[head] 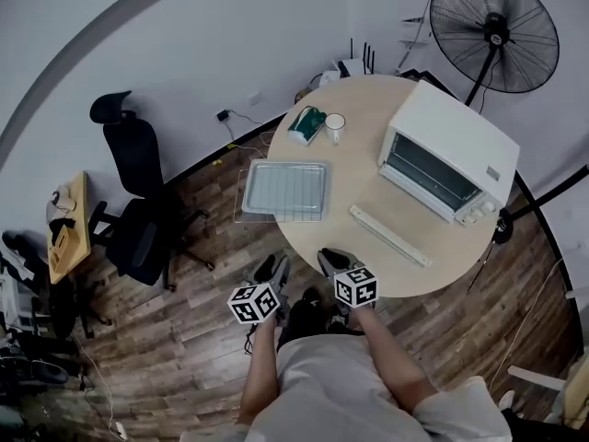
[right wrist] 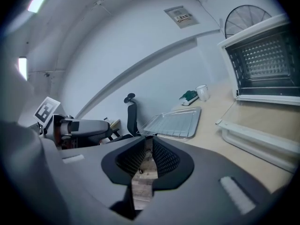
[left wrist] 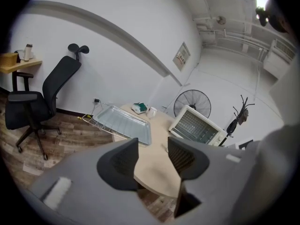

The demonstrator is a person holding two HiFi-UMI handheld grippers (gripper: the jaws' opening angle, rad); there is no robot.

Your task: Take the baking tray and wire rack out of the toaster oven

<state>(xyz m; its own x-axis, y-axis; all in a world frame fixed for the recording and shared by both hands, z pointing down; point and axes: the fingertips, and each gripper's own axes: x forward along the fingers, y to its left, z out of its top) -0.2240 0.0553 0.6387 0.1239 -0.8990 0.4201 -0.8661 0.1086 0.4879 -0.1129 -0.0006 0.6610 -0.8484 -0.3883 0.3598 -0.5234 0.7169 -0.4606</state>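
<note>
Wood-plank floor (head: 184, 339) rings a round, pale table (head: 368, 178), with open floor on the near and left sides. At the table's near edge, the left gripper (head: 267, 288) hangs just off the rim, its jaws well apart with nothing between them. Beside it, the right gripper (head: 345, 279) sits over the near edge. Its jaws are drawn to a narrow slit and are also empty.

Farther in, the toaster oven's (head: 451, 150) door (head: 388, 235) lies folded down flat toward the table's middle, and the cavity is open. The oven stands at the far right edge.

The baking tray (head: 285, 190) rests on the wire rack (head: 241, 212) at the left edge, outside the oven. Both overhang the rim above the floor.

Beyond them, near the far edge, stand a white mug (head: 335, 125) and a green-and-white pack (head: 306, 124) just beside it. The print on the pack is too small to read.

An office chair (head: 138, 201) stands left of the table. A floor fan (head: 494, 30) stands behind the oven. A wall notice (right wrist: 181, 14) is illegible.
</note>
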